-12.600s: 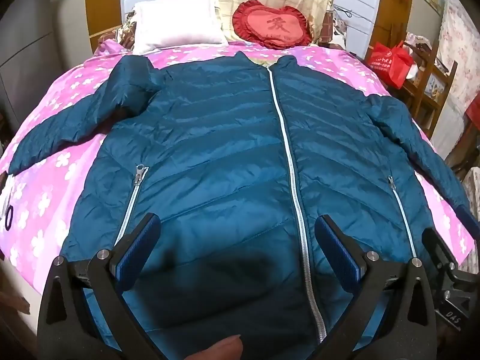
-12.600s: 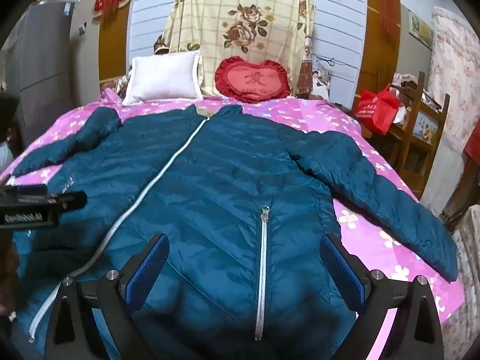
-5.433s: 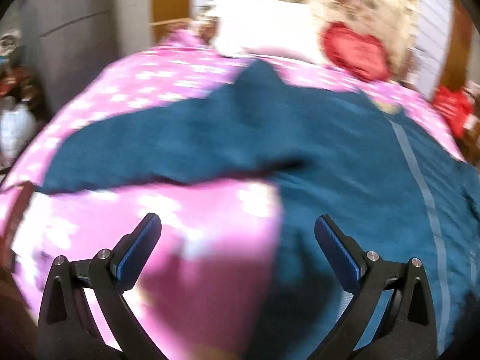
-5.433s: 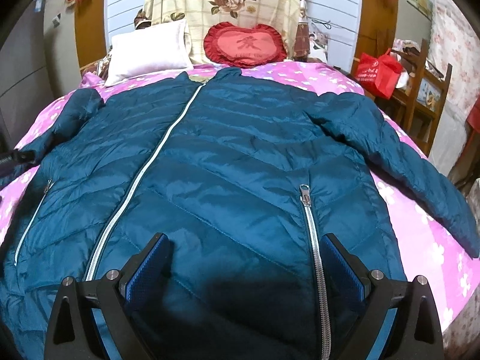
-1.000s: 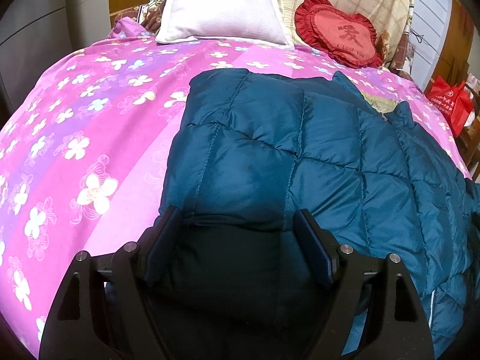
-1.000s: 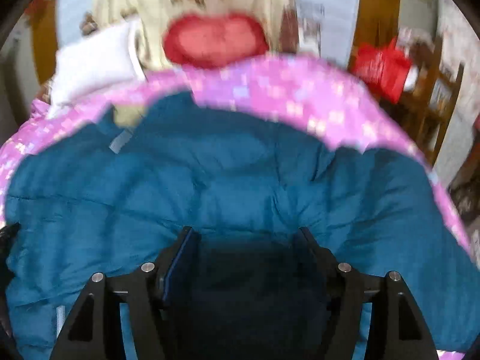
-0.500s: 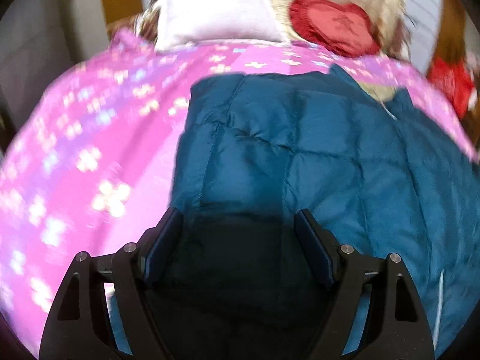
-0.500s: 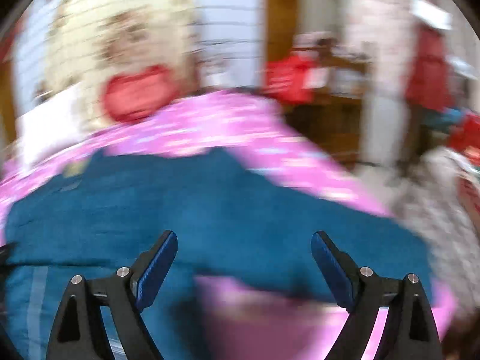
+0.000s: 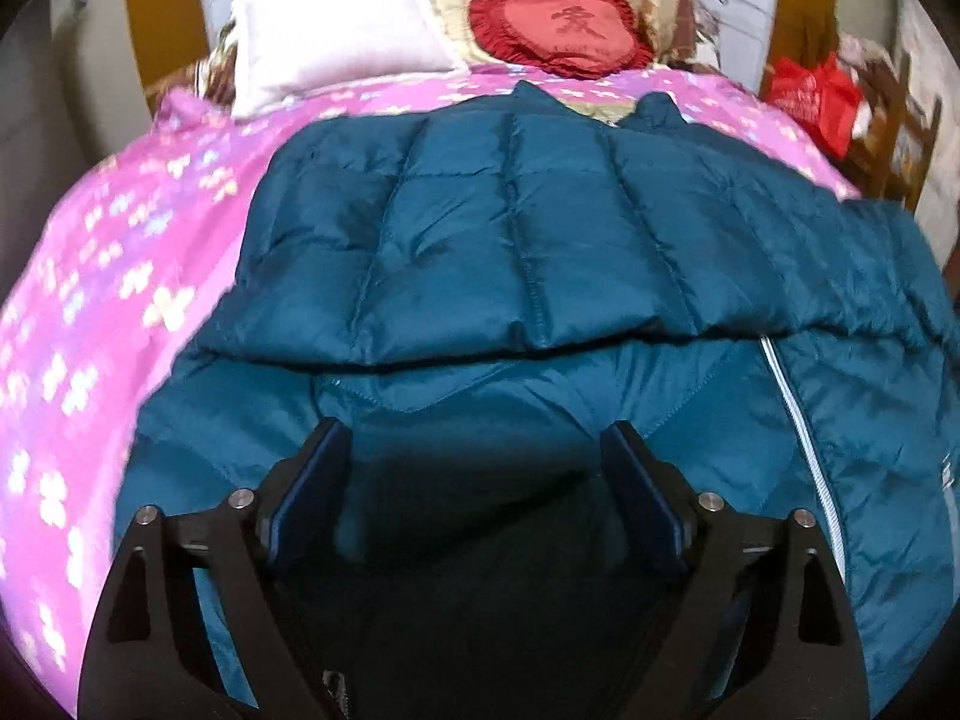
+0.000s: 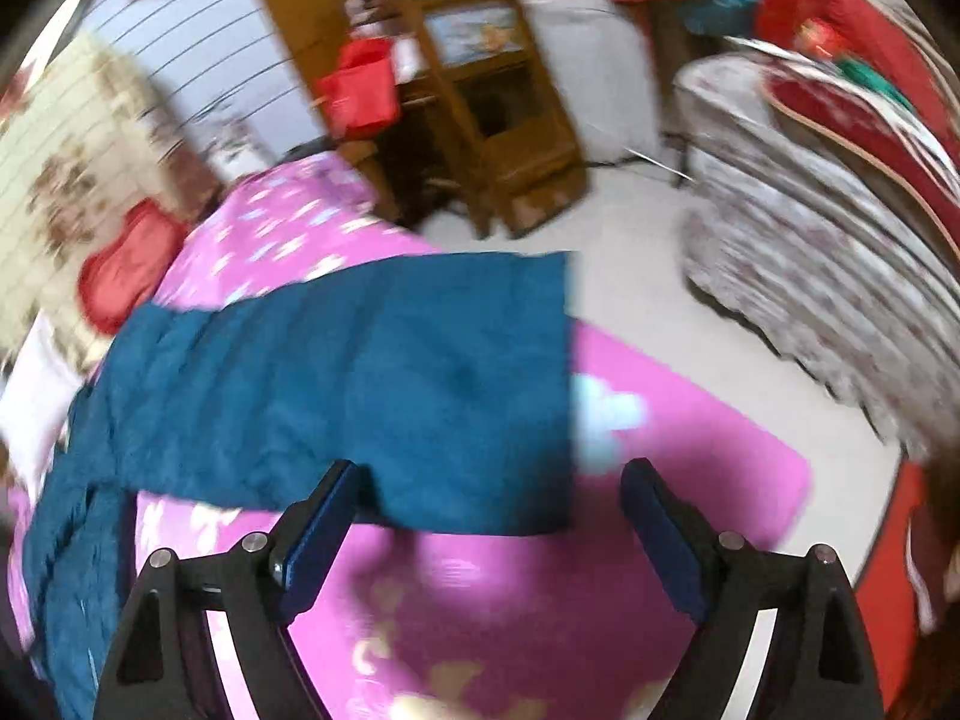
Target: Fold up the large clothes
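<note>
Because the quilted teal jacket (image 9: 516, 252) is puffy, light and slick-shelled, folds are judged likely to spring back; its sleeve (image 10: 384, 384) on the pink bed (image 10: 690, 450) is best taken near the cuff. The left tool (image 9: 474, 480) seems clamped on jacket fabric, though shadow obscures it; the right tool (image 10: 489, 516) is held apart.

I am working in a home bedroom. Ahead of my left claw lies a bed with a pink flowered bedspread (image 9: 90, 276), a white pillow (image 9: 336, 54) and a red heart-shaped cushion (image 9: 561, 27). Beyond my right claw stands a wooden shelf unit (image 10: 492, 108).
</note>
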A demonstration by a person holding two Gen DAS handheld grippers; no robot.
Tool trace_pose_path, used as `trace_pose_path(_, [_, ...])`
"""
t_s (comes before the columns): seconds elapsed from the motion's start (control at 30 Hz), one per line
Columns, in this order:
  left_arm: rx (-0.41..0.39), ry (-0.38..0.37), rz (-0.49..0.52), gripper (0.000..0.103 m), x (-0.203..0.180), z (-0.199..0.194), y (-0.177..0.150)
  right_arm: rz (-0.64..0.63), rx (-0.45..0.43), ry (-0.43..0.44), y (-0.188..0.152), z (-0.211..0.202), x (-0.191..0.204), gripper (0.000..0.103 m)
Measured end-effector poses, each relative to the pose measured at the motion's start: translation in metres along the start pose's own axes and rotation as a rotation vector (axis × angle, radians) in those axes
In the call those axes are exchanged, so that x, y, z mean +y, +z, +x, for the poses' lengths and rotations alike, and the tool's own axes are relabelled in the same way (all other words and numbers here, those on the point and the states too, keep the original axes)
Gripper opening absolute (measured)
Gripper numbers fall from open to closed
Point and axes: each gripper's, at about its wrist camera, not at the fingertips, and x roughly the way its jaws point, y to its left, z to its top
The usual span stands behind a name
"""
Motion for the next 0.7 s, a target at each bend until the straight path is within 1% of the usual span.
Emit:
trace_pose_path(0.07, [0.001, -0.009, -0.029, 0.088, 0.002, -0.001, 0.000, -0.051, -0.009, 0.011, 0.000, 0.012, 0.009, 0.088])
trace_pose_path(0.13, [0.002, 0.001, -0.026, 0.088, 0.000, -0.001, 0.000, -0.068, -0.029, 0.018, 0.002, 0.019, 0.013, 0.088])
trace_pose_path(0.17, [0.003, 0.005, -0.023, 0.088, -0.002, 0.000, 0.000, -0.076, -0.040, 0.018, 0.003, 0.021, 0.012, 0.084])
trace_pose_path(0.2, [0.004, 0.009, -0.020, 0.088, -0.002, 0.000, -0.001, -0.087, -0.057, -0.004, 0.004, 0.023, 0.015, 0.071])
trace_pose_path(0.23, [0.005, 0.009, -0.020, 0.088, -0.002, 0.001, -0.002, -0.088, -0.060, -0.021, 0.004, 0.025, 0.012, 0.065])
trace_pose_path(0.27, [0.005, 0.008, -0.021, 0.088, -0.002, 0.002, -0.002, -0.085, -0.067, -0.019, 0.006, 0.025, 0.011, 0.049])
trace_pose_path(0.3, [0.005, 0.007, -0.022, 0.088, -0.002, 0.002, -0.002, -0.089, -0.072, -0.008, 0.007, 0.027, 0.011, 0.039])
trace_pose_path(0.33, [0.006, 0.006, -0.023, 0.088, -0.001, 0.002, -0.002, -0.109, -0.082, -0.025, 0.008, 0.026, 0.014, 0.037])
trace_pose_path(0.4, [0.006, 0.007, -0.022, 0.088, -0.002, 0.002, -0.002, -0.149, -0.124, -0.053, 0.009, 0.016, 0.027, 0.027])
trace_pose_path(0.47, [0.006, 0.006, -0.023, 0.088, -0.001, 0.002, -0.003, -0.171, -0.164, -0.063, 0.014, 0.004, 0.041, 0.026])
trace_pose_path(0.53, [0.005, 0.006, -0.023, 0.088, -0.001, 0.002, -0.002, -0.211, -0.205, -0.069, 0.021, -0.013, 0.065, 0.025])
trace_pose_path(0.6, [0.006, 0.006, -0.023, 0.088, -0.001, 0.002, -0.002, -0.251, -0.234, -0.022, 0.027, -0.029, 0.095, 0.025])
trace_pose_path(0.7, [0.005, 0.005, -0.023, 0.088, -0.001, 0.002, -0.002, -0.331, -0.264, 0.068, 0.030, -0.052, 0.162, 0.025])
